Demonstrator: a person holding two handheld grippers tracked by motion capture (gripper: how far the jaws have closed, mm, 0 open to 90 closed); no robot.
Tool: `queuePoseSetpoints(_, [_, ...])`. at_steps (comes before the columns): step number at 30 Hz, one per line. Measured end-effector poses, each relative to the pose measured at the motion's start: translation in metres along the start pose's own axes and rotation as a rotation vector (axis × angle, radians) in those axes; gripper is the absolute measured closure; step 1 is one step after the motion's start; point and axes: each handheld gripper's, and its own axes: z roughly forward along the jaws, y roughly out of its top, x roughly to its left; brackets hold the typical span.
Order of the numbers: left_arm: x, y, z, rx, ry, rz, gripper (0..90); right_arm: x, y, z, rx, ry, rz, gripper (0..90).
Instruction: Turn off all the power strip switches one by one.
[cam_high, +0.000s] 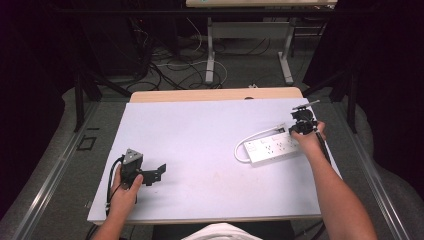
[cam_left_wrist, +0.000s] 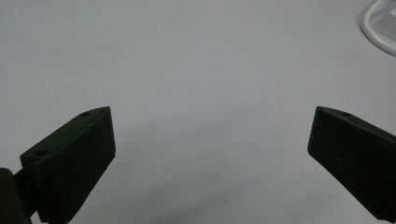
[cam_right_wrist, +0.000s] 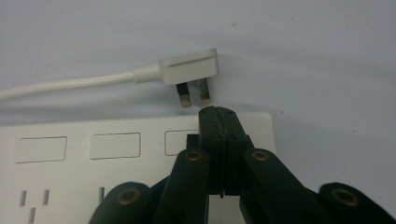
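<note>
A white power strip (cam_high: 272, 146) lies on the right side of the white table (cam_high: 200, 150), its cable (cam_high: 250, 137) looping round its left end. The white plug (cam_right_wrist: 189, 67) lies on its side just beyond the strip (cam_right_wrist: 116, 154), prongs pointing at it. My right gripper (cam_right_wrist: 218, 114) is shut with nothing between its jaws, tips over the strip's far edge near the plug; the high view shows this gripper (cam_high: 295, 131) at the strip's right end. My left gripper (cam_high: 159, 172) rests at the front left, open and empty (cam_left_wrist: 210, 135). A bit of cable (cam_left_wrist: 373, 28) shows at the top right.
Bare table surface (cam_left_wrist: 196, 70) stretches between the two grippers. Behind the table's wooden far edge (cam_high: 215, 94) are loose floor cables (cam_high: 170, 70) and the metal legs (cam_high: 210, 55) of another table. Dark frame posts (cam_high: 78, 100) stand at both sides.
</note>
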Motion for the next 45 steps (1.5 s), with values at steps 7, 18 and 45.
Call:
queuePoseSetpoints(7, [-0.0002, 0.0001, 0.0003, -0.004, 0.001, 0.004, 0.9, -0.0002, -0.0002, 0.0005, 0.006, 0.005, 0.004, 90.0])
queuePoseSetpoints(18, [-0.0003, -0.0002, 0.0004, -0.009, 0.004, 0.0, 0.9, -0.0004, -0.0003, 0.0006, 0.005, 0.004, -0.001, 90.0])
queuePoseSetpoints(45, [0.0, -0.0009, -0.0003, -0.011, 0.006, -0.003, 0.9, 0.0006, -0.0015, 0.0041, -0.001, 0.001, -0.001, 90.0])
